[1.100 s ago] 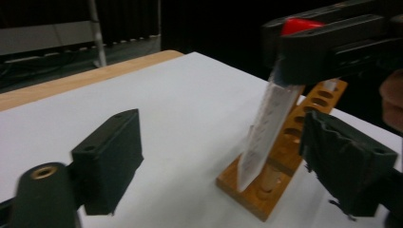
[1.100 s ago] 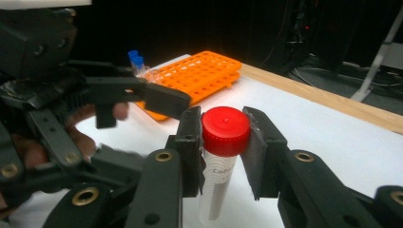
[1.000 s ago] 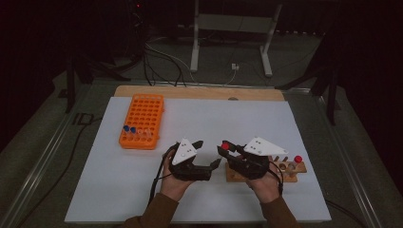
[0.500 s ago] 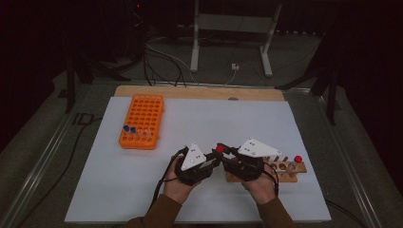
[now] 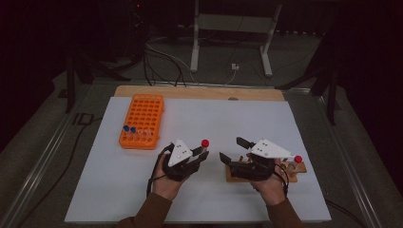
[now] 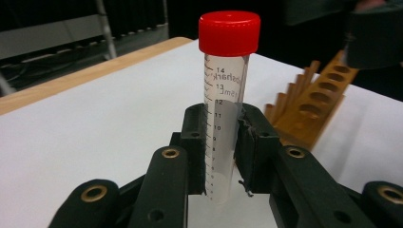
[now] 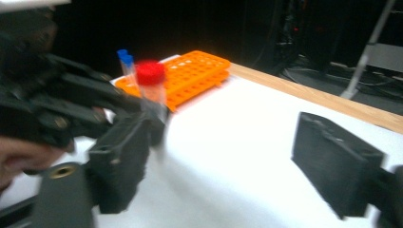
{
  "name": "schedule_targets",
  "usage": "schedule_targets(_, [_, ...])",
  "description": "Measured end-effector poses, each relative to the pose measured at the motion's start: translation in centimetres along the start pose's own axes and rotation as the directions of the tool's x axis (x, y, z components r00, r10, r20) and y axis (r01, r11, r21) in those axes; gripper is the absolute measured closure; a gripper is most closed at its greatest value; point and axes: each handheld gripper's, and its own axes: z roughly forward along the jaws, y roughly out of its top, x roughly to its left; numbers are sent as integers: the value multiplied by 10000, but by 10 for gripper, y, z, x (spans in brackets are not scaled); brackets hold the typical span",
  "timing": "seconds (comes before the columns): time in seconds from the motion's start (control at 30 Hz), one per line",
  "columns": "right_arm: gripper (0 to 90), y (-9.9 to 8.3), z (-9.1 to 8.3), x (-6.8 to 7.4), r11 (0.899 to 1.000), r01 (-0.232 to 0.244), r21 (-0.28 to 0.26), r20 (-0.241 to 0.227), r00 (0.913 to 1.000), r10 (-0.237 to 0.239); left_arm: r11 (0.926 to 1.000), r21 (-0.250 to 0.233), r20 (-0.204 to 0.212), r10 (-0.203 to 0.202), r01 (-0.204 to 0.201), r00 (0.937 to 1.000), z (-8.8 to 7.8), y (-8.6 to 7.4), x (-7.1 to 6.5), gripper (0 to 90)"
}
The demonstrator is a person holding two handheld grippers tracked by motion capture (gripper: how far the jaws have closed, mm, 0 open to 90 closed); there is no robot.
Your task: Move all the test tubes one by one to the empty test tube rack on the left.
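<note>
Left gripper view: red-capped tube point(image 6: 223, 118) upright between jaws.

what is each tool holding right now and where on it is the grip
The left tool clamps the red-capped tube around its lower body, cap up. The right tool holds nothing, jaws open.

**White desk with two racks**

The desk point(image 5: 204, 118) has a white top with a strip of bare wood along its far edge. An orange tube rack point(image 5: 142, 121) lies near the far left and holds two blue-capped tubes point(image 5: 129, 129) at its near end. A wooden rack point(image 5: 291, 172) sits at the near right, carrying a red-capped tube point(image 5: 297, 159).
</note>
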Motion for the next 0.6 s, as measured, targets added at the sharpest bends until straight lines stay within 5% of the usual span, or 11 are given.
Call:
schedule_targets(0.37, [22, -15, -21, -21, 9987, -513, 6, 745, 9959, 511, 9970, -436, -1135, -684, 638, 9912, -40, -4, 39, 754])
schedule_targets(0.6, [5, -23, -32, -32, 9951, -926, -335, 1131, 9890, 958, 9934, -693, -1975, -1037, 916, 9748, -65, -11, 66, 752])
